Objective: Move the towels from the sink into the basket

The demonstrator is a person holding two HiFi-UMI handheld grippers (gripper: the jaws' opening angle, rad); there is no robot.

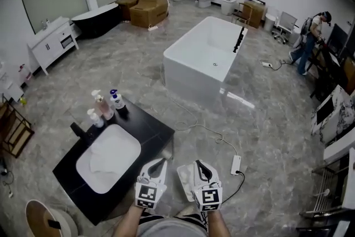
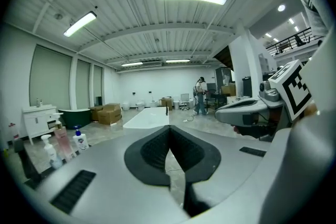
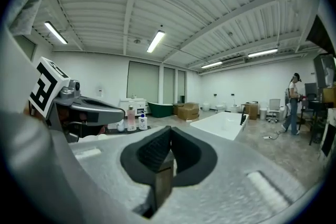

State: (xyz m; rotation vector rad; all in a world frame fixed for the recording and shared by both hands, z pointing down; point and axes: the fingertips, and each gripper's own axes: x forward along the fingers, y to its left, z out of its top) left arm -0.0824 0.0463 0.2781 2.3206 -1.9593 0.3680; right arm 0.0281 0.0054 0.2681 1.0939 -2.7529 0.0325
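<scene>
A white towel [image 1: 108,156] lies crumpled in the white sink [image 1: 89,179], which is set into a black vanity top [image 1: 145,126]. A round woven basket [image 1: 40,220] stands on the floor at the lower left, partly cut off by the frame edge. Both grippers are held side by side to the right of the vanity, apart from the sink. My left gripper [image 1: 160,162] [image 2: 169,132] is shut with nothing between its pads. My right gripper [image 1: 198,164] [image 3: 169,135] is shut and empty too. Both point roughly level across the room.
Three pump bottles [image 1: 104,106] stand at the vanity's far end beside a black faucet [image 1: 77,130]. A white bathtub [image 1: 206,56] stands ahead. A power strip [image 1: 236,165] and its cable lie on the floor to the right. A person [image 1: 309,43] stands far right.
</scene>
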